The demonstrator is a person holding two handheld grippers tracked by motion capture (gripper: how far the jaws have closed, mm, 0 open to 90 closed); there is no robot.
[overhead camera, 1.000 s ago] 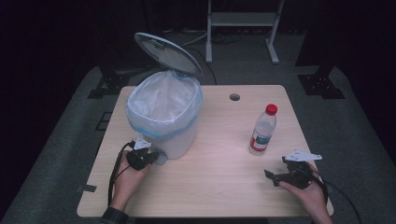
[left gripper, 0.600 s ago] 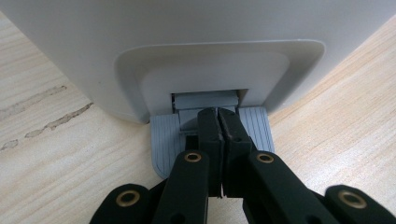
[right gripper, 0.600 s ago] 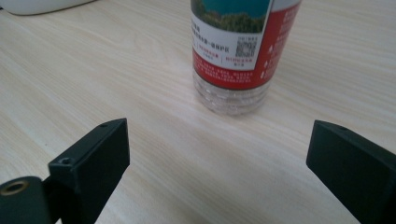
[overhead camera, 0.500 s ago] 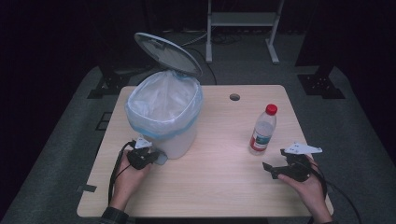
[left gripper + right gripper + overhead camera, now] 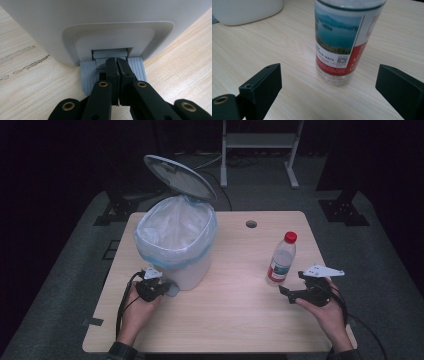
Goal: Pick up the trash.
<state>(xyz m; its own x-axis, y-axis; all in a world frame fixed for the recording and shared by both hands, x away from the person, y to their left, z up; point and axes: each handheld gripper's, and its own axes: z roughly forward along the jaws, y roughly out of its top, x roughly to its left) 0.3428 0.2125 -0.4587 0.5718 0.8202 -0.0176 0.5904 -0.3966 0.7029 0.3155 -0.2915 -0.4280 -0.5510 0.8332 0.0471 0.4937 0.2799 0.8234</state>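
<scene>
The left tongs [image 5: 117, 65] are closed, jaw against jaw with nothing between them, and their tips rest on the grey ribbed pedal [image 5: 88, 75] at the foot of the white bin [image 5: 105, 22]. In the high view the left tongs [image 5: 159, 288] lie low at the bin's [image 5: 192, 272] near side, held by the left hand [image 5: 136, 306] on the bench [image 5: 235, 320]. The bin's lid [image 5: 179, 176] stands raised and tilted back, and a pale liner bag [image 5: 175, 227] with a blue edge is folded over the rim.

The right tongs [image 5: 328, 82] stand wide open, gripping nothing. The water bottle [image 5: 344, 40] stands upright on the bench [image 5: 274, 45] just ahead of them, in line with the gap between the two jaws and clear of both. Its label shows a lake scene above a red band. From above, the right tongs [image 5: 295, 287] sit in the right hand [image 5: 327, 312], near the bench's right edge, pointing towards the bottle [image 5: 281, 260], which has a red cap and stands just beside them, well apart from the bin. A round hole [image 5: 251, 224] lies in the bench top beyond the bottle.
</scene>
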